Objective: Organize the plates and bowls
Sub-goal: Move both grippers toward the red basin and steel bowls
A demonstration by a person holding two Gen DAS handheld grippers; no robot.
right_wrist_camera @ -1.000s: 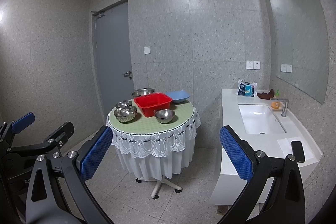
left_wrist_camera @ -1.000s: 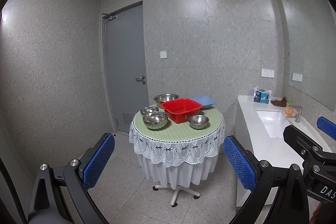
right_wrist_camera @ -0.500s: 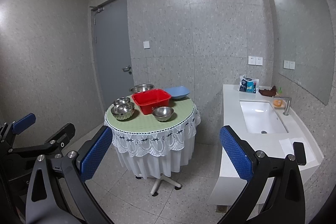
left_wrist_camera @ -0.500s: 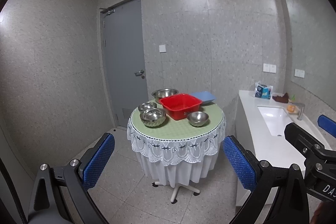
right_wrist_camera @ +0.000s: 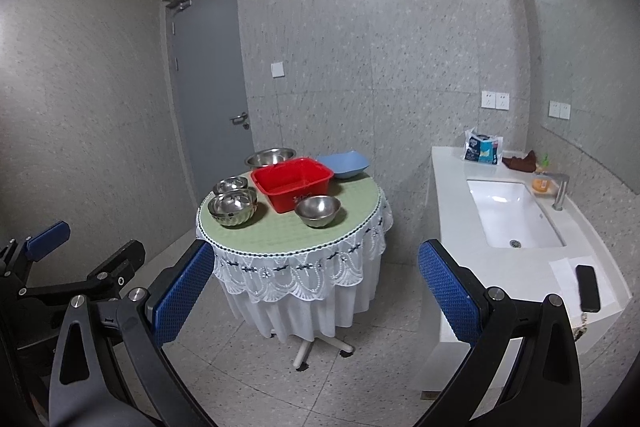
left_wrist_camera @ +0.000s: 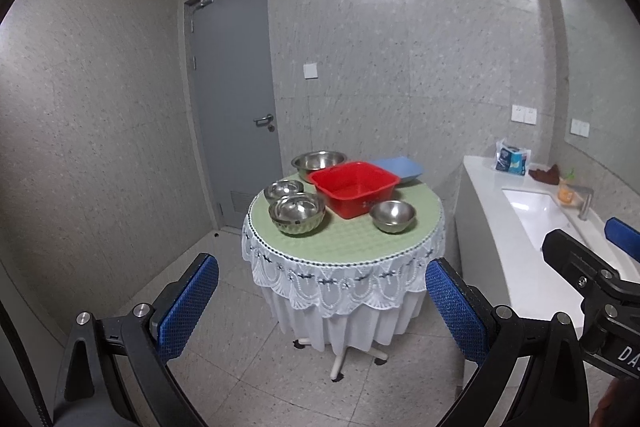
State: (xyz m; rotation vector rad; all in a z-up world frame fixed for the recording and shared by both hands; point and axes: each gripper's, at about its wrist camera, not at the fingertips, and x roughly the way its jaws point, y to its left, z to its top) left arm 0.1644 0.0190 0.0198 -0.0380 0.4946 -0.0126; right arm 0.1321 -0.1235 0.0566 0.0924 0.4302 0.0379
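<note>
A round table [left_wrist_camera: 348, 239] [right_wrist_camera: 280, 231] with a green cloth stands ahead. On it are a red tub [left_wrist_camera: 354, 189] [right_wrist_camera: 292, 183], a large steel bowl [left_wrist_camera: 318, 163] [right_wrist_camera: 270, 157] behind it, a blue dish [left_wrist_camera: 400, 169] [right_wrist_camera: 344, 165], a stack of steel bowls [left_wrist_camera: 296, 213] [right_wrist_camera: 232, 207], a small steel bowl [left_wrist_camera: 284, 189] [right_wrist_camera: 230, 183] and a single steel bowl [left_wrist_camera: 392, 215] [right_wrist_camera: 318, 211]. My left gripper [left_wrist_camera: 320, 303] is open and empty, well short of the table. My right gripper [right_wrist_camera: 316, 291] is open and empty too.
A white counter [left_wrist_camera: 500, 227] [right_wrist_camera: 452, 227] with a sink [right_wrist_camera: 512, 215] runs along the right wall. A tissue pack [right_wrist_camera: 482, 149] and a phone [right_wrist_camera: 587, 287] lie on it. A grey door [left_wrist_camera: 236, 107] is behind the table. Tiled floor lies between me and the table.
Both views have tilted a little downward and nearer, so the table sits lower and slightly larger. Both grippers stay open.
</note>
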